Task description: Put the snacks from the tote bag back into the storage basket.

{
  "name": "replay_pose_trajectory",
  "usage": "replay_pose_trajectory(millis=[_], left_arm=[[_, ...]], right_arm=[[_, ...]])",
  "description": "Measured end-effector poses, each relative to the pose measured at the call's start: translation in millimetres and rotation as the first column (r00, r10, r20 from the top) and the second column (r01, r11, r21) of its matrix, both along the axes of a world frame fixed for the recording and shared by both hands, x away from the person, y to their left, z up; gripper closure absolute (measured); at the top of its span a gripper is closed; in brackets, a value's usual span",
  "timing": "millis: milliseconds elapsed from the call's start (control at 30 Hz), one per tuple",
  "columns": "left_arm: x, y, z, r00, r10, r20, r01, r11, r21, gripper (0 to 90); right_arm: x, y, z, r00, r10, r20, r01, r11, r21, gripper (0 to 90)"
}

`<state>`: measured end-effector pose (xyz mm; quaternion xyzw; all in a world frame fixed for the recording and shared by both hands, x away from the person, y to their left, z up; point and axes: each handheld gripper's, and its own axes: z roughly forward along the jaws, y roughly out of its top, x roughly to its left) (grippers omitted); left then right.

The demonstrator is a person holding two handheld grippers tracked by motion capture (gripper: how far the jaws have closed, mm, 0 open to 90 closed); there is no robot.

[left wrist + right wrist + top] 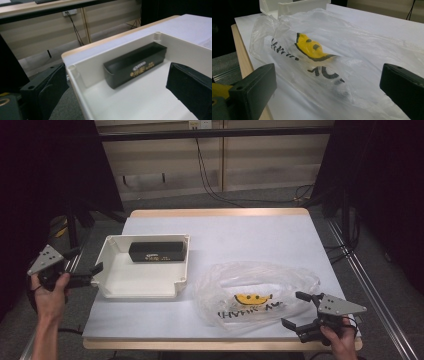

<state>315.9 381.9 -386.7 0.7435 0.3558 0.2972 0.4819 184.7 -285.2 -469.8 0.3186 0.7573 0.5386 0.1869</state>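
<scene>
A white tray (112,287) sits on the left of the table with a long black box (157,251) lying along its far wall. From the left gripper view, the black box (135,64) carries gold print and rests against the tray wall (86,72). My left gripper (87,267) is open at the tray's left rim, its jaws astride that wall. A crumpled clear plastic bag (255,292) with a yellow smiley face lies right of the tray. My right gripper (296,310) is open just right of the bag (317,50), jaws aimed at it, nothing held.
The white tabletop (250,235) has a wooden edge (220,345). Black drapes flank both sides. Cables (210,185) trail over the grey floor behind the table, and metal rails run along the right side.
</scene>
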Motion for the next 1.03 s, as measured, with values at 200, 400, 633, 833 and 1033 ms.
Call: replay_pose_trajectory(millis=[200,400,633,833,1033], left_arm=[[-23.3,-39.4,-13.2,0.9982,0.056,-0.023,-0.057,0.9968,-0.056,2.9],[-37.7,-82.3,-28.2,0.9988,0.006,-0.049,-0.007,0.9998,-0.021,3.0],[-55.2,-114.8,-37.9,0.9966,-0.021,-0.079,0.016,0.9977,-0.065,2.9],[-70.4,-138.2,-51.1,0.9943,-0.076,-0.074,0.074,0.9967,-0.033,2.6],[-72.1,-142.0,-65.6,0.9916,-0.075,-0.105,0.072,0.9968,-0.036,2.3]], right_arm=[[-1.4,-1.5,1.3,0.9999,-0.007,0.008,0.007,1.0000,0.001,0.3],[-2.7,-5.9,2.9,0.9994,-0.030,0.017,0.029,0.9995,0.014,0.3],[-3.1,-8.8,3.6,0.9987,-0.043,0.026,0.043,0.9989,0.021,0.3],[-3.9,-10.9,4.8,0.9978,-0.059,0.028,0.058,0.9979,0.028,0.3],[-4.4,-12.0,6.6,0.9973,-0.064,0.035,0.063,0.9975,0.033,0.4]])
